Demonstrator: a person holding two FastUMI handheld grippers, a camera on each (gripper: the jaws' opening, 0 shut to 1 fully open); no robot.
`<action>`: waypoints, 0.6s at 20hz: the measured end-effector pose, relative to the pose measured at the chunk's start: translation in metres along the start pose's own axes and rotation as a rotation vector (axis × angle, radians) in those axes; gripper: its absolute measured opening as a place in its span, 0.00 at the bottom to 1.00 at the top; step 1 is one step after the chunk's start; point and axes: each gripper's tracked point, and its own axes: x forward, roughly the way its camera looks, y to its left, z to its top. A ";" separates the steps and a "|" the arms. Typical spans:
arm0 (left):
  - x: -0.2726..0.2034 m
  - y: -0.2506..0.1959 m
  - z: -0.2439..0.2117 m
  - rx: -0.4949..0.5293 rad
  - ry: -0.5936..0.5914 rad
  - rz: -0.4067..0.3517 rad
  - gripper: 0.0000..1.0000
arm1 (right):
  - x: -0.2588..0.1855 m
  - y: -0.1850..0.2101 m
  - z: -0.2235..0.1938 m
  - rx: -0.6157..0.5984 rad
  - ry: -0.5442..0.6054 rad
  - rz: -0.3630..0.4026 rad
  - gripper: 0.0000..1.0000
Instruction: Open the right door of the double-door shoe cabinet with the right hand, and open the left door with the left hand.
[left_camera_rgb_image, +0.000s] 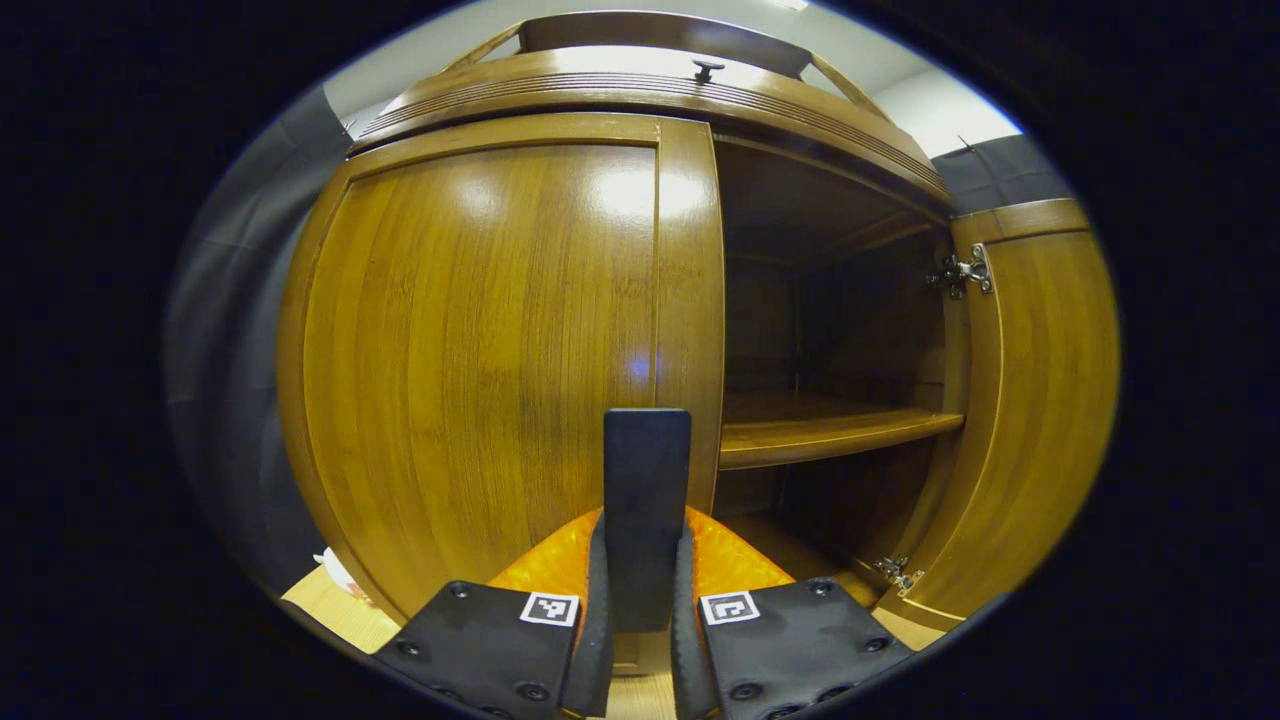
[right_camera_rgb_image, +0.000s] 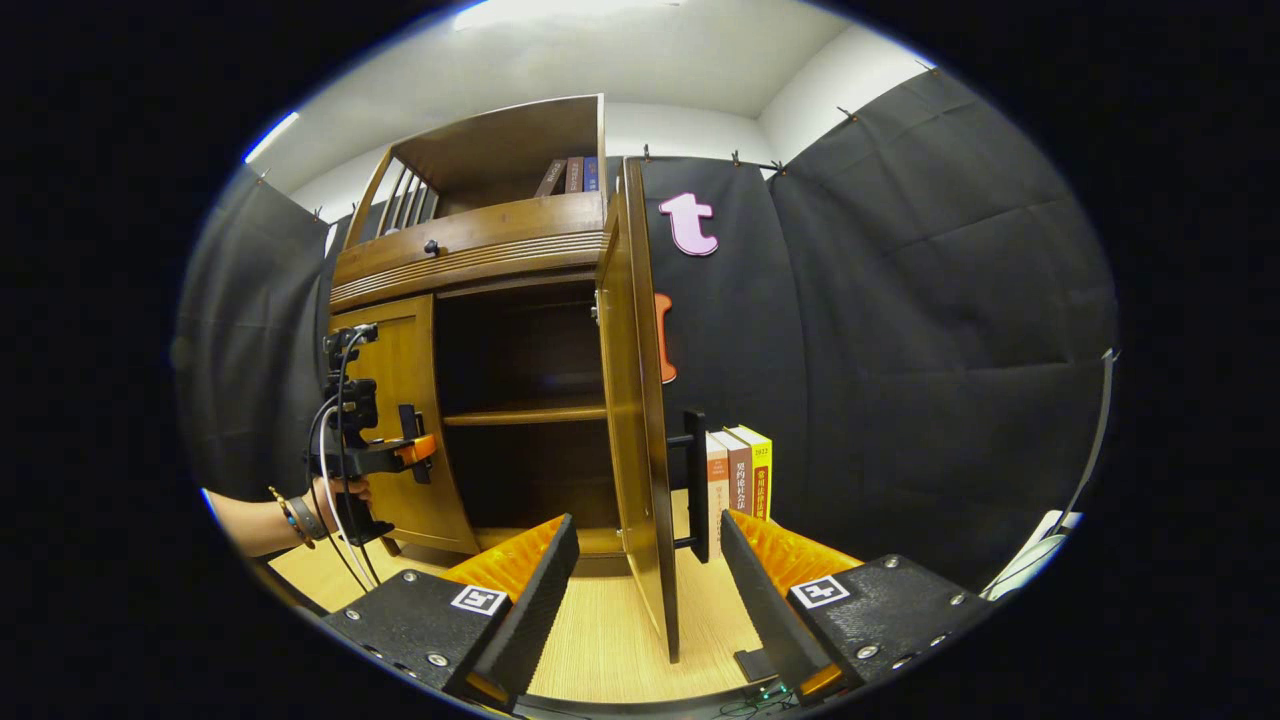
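The wooden shoe cabinet (left_camera_rgb_image: 640, 90) is right in front of me in the left gripper view. Its left door (left_camera_rgb_image: 480, 340) is closed, and my left gripper (left_camera_rgb_image: 645, 530) is shut on that door's dark upright handle (left_camera_rgb_image: 647, 450). The right door (left_camera_rgb_image: 1035, 400) stands swung wide, baring a shelf (left_camera_rgb_image: 830, 430). In the right gripper view that open right door (right_camera_rgb_image: 635, 400) shows edge-on with its handle (right_camera_rgb_image: 697, 485) on the far side. My right gripper (right_camera_rgb_image: 650, 585) is open, its fingers apart on either side of the door's lower edge without touching. A hand holds the left gripper (right_camera_rgb_image: 400, 450) at the left door (right_camera_rgb_image: 410, 430).
Several books (right_camera_rgb_image: 740, 475) stand on the light wooden floor (right_camera_rgb_image: 600, 630) against the black cloth wall, just behind the open right door. More books (right_camera_rgb_image: 570, 175) sit in the cabinet's top rack. A small knob (left_camera_rgb_image: 707, 70) sticks out of the drawer front above the doors.
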 end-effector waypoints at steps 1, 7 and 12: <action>-0.001 0.000 0.000 0.002 0.002 0.006 0.31 | -0.001 0.002 -0.001 -0.001 0.002 0.002 0.94; -0.018 0.002 -0.001 0.003 0.023 0.010 0.31 | -0.008 0.006 0.001 -0.034 -0.005 0.009 0.88; -0.060 0.009 0.001 0.006 0.041 0.010 0.30 | -0.010 0.010 0.006 -0.042 -0.017 0.019 0.88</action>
